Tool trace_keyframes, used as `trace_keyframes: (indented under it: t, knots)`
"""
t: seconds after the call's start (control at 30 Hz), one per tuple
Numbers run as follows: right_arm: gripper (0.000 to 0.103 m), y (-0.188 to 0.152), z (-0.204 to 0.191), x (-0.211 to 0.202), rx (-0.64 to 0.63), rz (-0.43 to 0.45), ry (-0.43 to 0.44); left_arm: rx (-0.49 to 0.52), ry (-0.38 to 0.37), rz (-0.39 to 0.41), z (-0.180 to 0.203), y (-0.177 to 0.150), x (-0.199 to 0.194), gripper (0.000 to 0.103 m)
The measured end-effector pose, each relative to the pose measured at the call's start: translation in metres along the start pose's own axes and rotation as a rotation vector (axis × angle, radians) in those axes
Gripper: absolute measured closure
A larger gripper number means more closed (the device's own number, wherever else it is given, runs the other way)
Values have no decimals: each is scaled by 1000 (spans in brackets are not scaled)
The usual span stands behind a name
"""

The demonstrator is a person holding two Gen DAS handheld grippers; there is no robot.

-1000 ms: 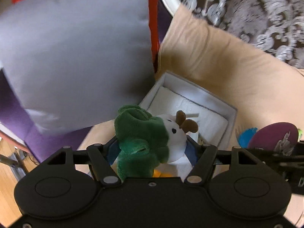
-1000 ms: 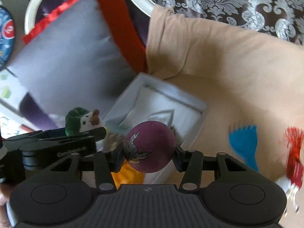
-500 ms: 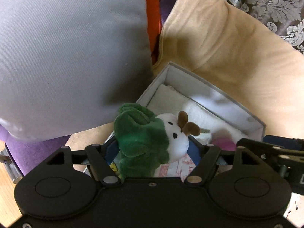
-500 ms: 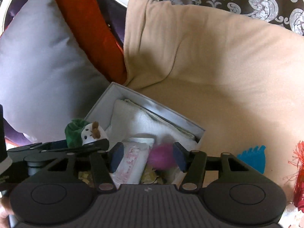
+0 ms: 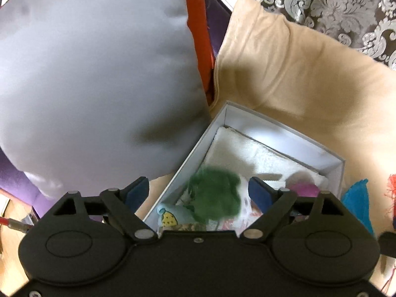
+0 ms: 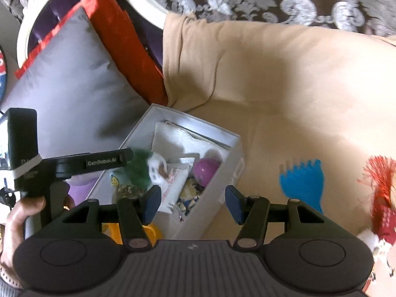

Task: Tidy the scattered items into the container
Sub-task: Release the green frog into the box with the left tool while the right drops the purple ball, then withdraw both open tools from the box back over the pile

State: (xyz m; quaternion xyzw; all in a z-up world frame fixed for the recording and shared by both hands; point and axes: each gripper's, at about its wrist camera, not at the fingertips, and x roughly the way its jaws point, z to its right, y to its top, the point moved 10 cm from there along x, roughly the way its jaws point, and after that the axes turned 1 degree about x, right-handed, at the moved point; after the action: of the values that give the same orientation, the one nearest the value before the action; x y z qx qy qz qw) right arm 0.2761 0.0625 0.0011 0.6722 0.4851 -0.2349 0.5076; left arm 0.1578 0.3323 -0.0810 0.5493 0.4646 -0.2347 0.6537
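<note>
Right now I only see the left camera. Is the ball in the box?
Observer: Yes. The ball lies in the box, by its right wall.
Child: Is the right gripper holding anything?
Observer: No. The right gripper is open, with nothing between its pads.
Child: Is anything outside the box?
Observer: A red toy lies on the blanket, far to the right of the box.

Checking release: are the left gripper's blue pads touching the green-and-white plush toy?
Apart. The left wrist view shows the left gripper opening, clear gaps between both pads and the blurred green-and-white plush toy.
</note>
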Motion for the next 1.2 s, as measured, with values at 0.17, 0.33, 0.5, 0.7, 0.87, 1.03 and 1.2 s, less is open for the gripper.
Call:
trace_keyframes:
  t: [0.17,0.33,0.5,0.7,0.87,1.03,1.2]
  knots:
    - [45,-28,44,-46,87,48,4,-8,-74,23,18,-14,-36,19]
    - [44,-81,125,-86,207,83,-83,66,-151,56,75,-41,-72,19]
    - [44,-151,228,-116,404,88,-206,148,-269,43,156,-82,-97,19]
    - [42,-219,317,-135,555,70,-333,199,-356,-45,250,-132,-89,19]
    - [43,-240,351,-138,618,70,-355,214,-340,-123,299,-162,-58,19]
    - [43,-229,370,-128,616,69,-373,200,-296,-204,319,-183,-24,19]
    - [44,-201,383,-108,589,61,-393,137,-209,-237,317,-186,6,20]
